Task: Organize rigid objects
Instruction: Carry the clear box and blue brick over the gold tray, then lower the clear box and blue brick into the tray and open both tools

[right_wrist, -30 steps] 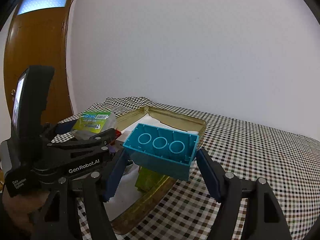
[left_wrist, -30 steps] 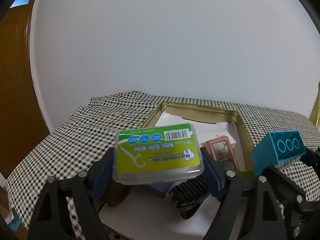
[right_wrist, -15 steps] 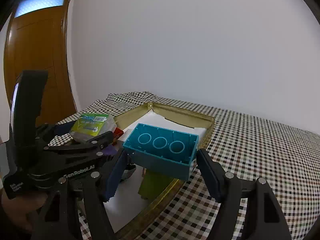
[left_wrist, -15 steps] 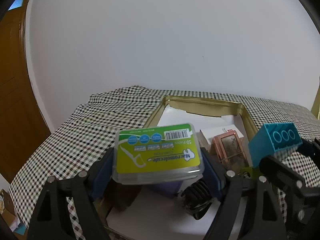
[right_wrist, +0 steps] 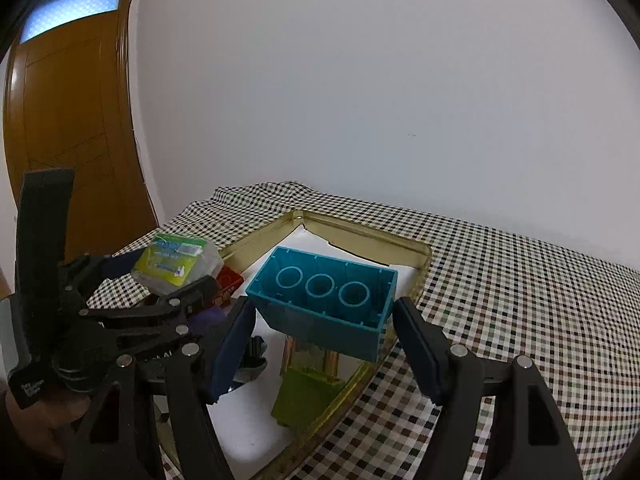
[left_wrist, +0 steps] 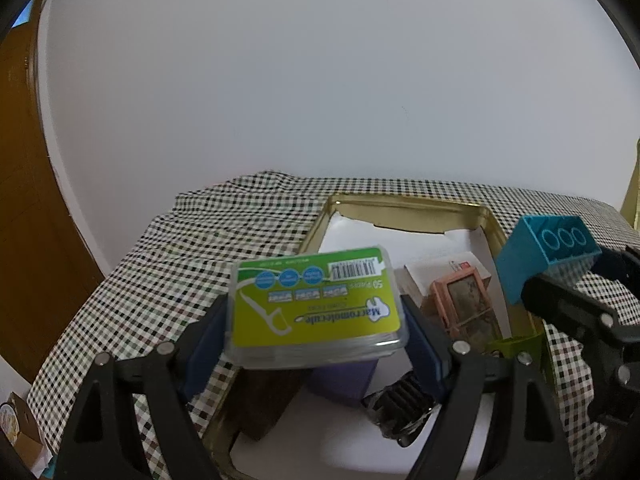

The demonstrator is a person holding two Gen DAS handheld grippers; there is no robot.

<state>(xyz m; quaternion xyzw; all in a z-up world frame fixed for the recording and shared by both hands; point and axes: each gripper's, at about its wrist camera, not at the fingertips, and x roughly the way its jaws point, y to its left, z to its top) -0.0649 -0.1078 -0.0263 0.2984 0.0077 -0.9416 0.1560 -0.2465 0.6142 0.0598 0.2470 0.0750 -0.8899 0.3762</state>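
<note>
My left gripper [left_wrist: 316, 334] is shut on a clear floss-pick box with a green label [left_wrist: 314, 306], held above the near left corner of a gold tray [left_wrist: 404, 206]. My right gripper [right_wrist: 324, 332] is shut on a teal hollow brick [right_wrist: 324, 298], held above the tray's right side [right_wrist: 416, 264]. The brick also shows in the left wrist view [left_wrist: 546, 250], and the floss box shows in the right wrist view [right_wrist: 176, 264]. Both objects hang in the air, clear of the tray's contents.
The tray has a white paper lining [left_wrist: 360, 240] and holds a pink frame [left_wrist: 464, 304], a purple block [left_wrist: 344, 380], a brown block [left_wrist: 264, 400], a black ribbed object [left_wrist: 400, 400], a green block [right_wrist: 304, 396] and a red brick [right_wrist: 229, 280]. Checked cloth [right_wrist: 520, 300] covers the table. A wooden door [right_wrist: 68, 140] stands left.
Both grippers have risen and drawn back a little from the tray, each still holding its object. More of the tray's far end shows now.
</note>
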